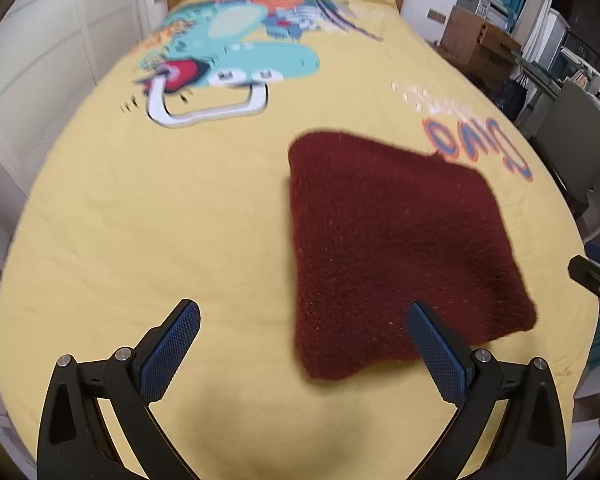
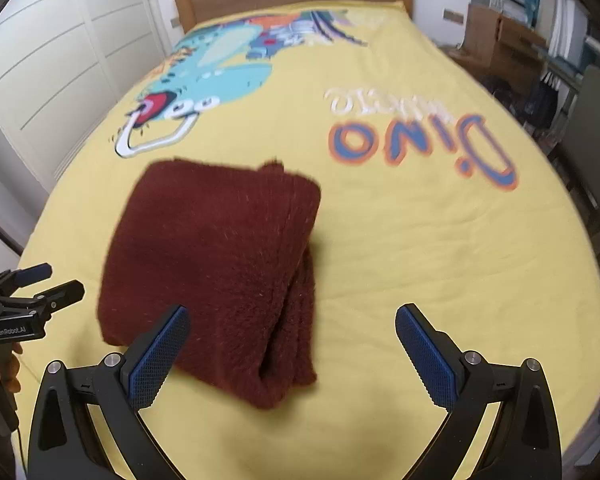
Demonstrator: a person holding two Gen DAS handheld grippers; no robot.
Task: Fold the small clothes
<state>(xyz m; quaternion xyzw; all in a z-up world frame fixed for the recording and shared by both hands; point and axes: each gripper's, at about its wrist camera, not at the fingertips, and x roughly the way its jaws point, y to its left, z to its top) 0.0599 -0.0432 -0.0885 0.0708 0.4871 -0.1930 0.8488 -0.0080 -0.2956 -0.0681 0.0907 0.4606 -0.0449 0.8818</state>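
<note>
While folded, garment point(image 2: 216, 264) lies seemingly untouched before each hand-held gripper point(image 2: 292, 354)

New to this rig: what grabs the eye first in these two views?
The dark red fuzzy garment, folded into a thick square, lies on the near half of the yellow dinosaur-print bedspread. Both claws, left and right, hang open and empty above it, touching nothing.

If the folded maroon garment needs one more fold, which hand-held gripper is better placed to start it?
Probably right. The right hand-held gripper is open over the maroon garment's layered edge; the left hand-held gripper, also open, sits mostly beside it.
</note>
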